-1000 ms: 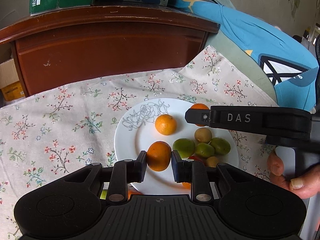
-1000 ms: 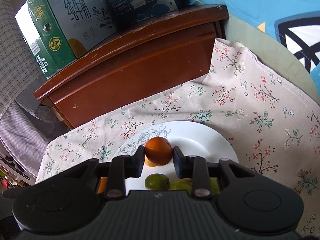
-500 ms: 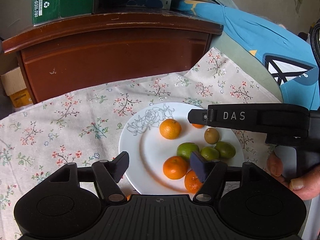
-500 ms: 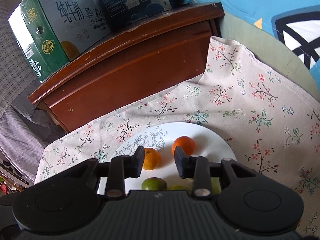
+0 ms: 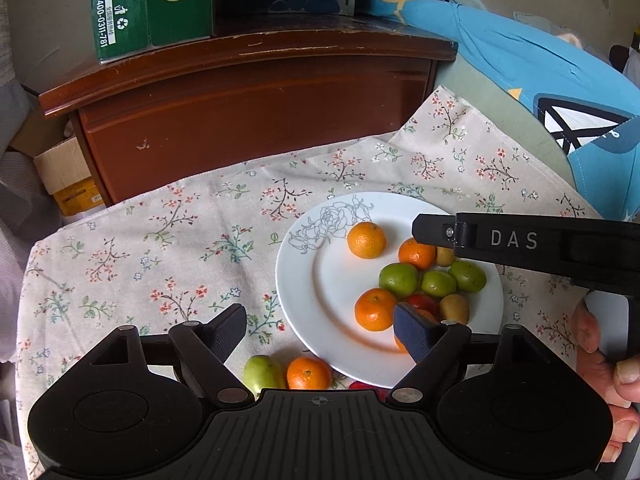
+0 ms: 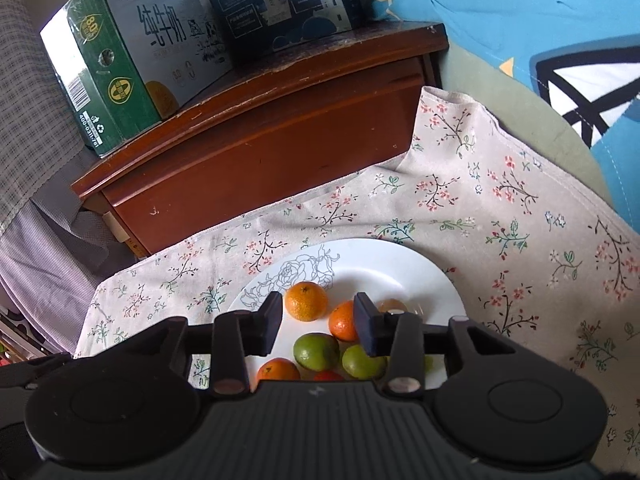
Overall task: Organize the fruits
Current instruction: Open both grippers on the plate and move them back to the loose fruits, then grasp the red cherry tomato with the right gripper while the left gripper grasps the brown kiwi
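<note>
A white plate [image 5: 316, 280] with a rose drawing sits on the floral cloth and holds several tangerines, green fruits and kiwis. My left gripper [image 5: 320, 330] hovers over the plate's near edge. Its jaws are opening wide and nothing is between them. One tangerine [image 5: 375, 309] lies on the plate just beyond them. A green fruit [image 5: 262, 372] and a tangerine [image 5: 309, 373] lie on the cloth under this gripper. My right gripper [image 6: 319, 322] hangs above the plate [image 6: 380, 268] with its jaws opening. A tangerine [image 6: 343, 320] rests on the plate below the gap, untouched.
A brown wooden cabinet [image 5: 248, 120] stands behind the cloth, with a green carton [image 5: 152, 4] and a blue carton [image 6: 276, 4] on top. Blue bedding [image 5: 540, 92] lies at the right. A hand [image 5: 600, 360] holds the right gripper [image 5: 436, 232], which reaches over the plate's right side.
Both grippers let go of their tangerines, which now lie on the plate. Both pairs of jaws have spread apart, the left much wider, and both grippers have drawn back a little.
</note>
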The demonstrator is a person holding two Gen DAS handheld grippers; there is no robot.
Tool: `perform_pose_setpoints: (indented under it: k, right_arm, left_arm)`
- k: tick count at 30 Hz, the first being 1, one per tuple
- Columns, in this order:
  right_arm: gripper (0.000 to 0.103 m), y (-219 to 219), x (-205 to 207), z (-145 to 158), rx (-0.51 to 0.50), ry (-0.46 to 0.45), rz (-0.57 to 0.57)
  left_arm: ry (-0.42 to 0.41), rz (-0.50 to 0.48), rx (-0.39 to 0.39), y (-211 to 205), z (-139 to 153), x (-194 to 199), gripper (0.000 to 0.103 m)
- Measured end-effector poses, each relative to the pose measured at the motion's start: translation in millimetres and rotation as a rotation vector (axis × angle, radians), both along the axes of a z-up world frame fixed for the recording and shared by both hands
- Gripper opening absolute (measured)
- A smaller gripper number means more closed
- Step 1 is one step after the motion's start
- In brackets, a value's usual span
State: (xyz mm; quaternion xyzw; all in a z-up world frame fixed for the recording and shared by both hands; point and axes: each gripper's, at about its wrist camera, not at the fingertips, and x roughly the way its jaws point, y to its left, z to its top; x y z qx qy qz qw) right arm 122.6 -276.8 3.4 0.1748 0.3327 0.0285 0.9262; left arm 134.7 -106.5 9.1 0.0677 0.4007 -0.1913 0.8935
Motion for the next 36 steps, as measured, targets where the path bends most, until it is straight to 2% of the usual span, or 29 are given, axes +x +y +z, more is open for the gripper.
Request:
perform_pose_setpoints:
  k: [2, 11, 20, 25, 32, 36]
  right_arm:
    - [0.041, 3, -5, 2, -0.005, -0.004, 0.007]
    - [0.042, 11, -31, 4, 0.004, -0.005, 0.022]
    - [0.042, 31, -55, 2, -0.022, -0.013, 0.084]
    - [0.042, 42, -68, -9, 0.009, 0.024, 0.112]
    - [0.042, 51, -72, -30, 0.05, 0.098, 0.126]
    - [0.042, 58, -71, -39, 0.013, 0.11, 0.127]
  left_arm:
    - [-0.003, 0.004, 0.002, 6, 2, -3, 0.087]
    - [-0.017, 0.051, 0.004, 34, 16, -13, 0.087]
    - [-0.008, 0.191, -0.04, 83, 25, -18, 0.088]
    - [-0.007, 0.247, -0.08, 104, 26, -19, 0.088]
    - [0.005, 0.223, -0.05, 104, 11, -20, 0.088]
    - [0.018, 0.212, -0.03, 104, 2, -21, 0.088]
